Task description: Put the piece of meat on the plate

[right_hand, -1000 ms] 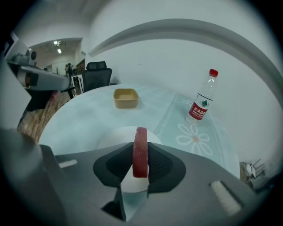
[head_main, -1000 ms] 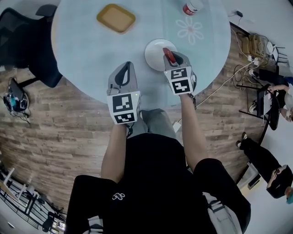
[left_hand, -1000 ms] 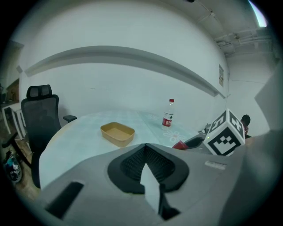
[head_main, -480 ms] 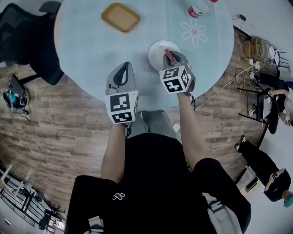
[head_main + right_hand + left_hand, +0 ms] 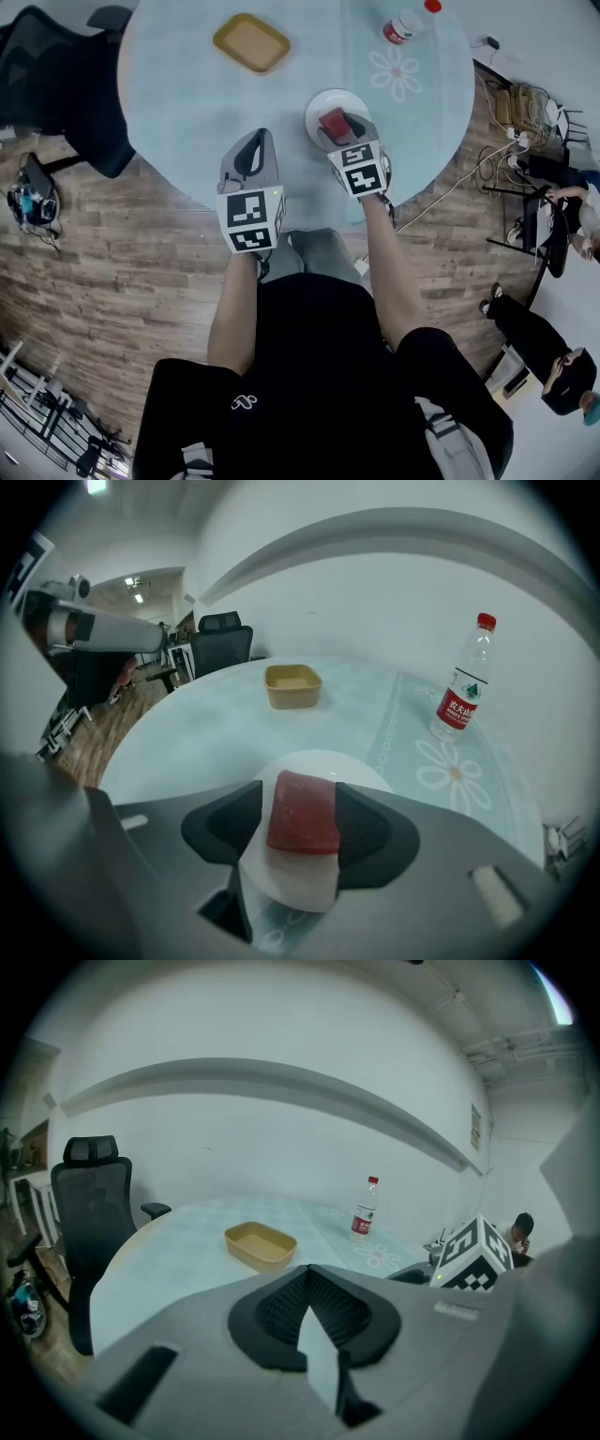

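Observation:
The dark red piece of meat (image 5: 333, 122) lies flat on the small white plate (image 5: 322, 99) near the round table's front edge. My right gripper (image 5: 339, 129) hangs just over it, jaws opening. In the right gripper view the meat (image 5: 302, 813) sits between the two black pads (image 5: 367, 825) with a sliver of white plate (image 5: 319, 759) showing along its left side. My left gripper (image 5: 251, 152) hovers over the table edge to the left, its pads together and nothing in them; the left gripper view shows those jaws (image 5: 305, 1274) meeting in a point.
A yellow-tan tray (image 5: 250, 42) stands at the table's far middle and a red-labelled water bottle (image 5: 405, 23) at the far right. The pale blue table (image 5: 178, 103) has a flower print. A black office chair (image 5: 56, 94) stands left; cables and seated people are on the right.
The right gripper carried the meat forward and down onto the plate, and its jaws have spread off it. The left gripper stayed where it was.

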Demonstrator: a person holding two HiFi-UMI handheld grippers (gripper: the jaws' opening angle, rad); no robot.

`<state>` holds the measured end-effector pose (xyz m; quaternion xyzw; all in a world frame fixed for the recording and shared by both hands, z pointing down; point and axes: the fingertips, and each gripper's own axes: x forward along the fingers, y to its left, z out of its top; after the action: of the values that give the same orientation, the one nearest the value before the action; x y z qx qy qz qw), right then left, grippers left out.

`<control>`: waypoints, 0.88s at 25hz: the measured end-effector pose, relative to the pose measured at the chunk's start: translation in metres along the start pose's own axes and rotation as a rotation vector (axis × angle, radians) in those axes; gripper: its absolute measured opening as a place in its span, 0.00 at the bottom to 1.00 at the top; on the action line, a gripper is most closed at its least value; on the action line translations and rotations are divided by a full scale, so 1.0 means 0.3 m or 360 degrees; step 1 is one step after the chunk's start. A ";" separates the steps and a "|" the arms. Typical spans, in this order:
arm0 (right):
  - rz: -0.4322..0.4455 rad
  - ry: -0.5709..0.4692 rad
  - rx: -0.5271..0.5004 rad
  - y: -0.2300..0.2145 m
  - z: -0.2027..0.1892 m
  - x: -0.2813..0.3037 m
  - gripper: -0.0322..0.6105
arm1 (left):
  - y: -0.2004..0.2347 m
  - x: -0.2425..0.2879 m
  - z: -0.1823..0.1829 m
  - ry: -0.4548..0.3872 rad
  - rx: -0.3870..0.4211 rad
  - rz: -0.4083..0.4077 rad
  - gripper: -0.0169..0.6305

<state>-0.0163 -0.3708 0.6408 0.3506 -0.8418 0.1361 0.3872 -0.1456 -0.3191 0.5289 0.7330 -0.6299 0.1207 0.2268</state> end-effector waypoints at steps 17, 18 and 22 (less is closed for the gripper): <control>-0.0190 -0.1047 0.0506 -0.147 0.386 -0.640 0.07 | -0.187 -0.092 0.375 -0.0517 0.0078 -0.0285 0.03; -0.0197 -0.1101 0.0512 -0.155 0.404 -0.688 0.07 | -0.202 -0.101 0.401 -0.0543 0.0106 -0.0284 0.03; -0.0241 -0.1257 0.0543 -0.207 0.444 -0.842 0.07 | -0.265 -0.145 0.488 -0.0635 0.0182 -0.0261 0.03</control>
<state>0.0674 -0.3595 0.3611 0.4954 -0.8627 0.1001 -0.0190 -0.0914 -0.3441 0.3673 0.8028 -0.5926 -0.0100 0.0646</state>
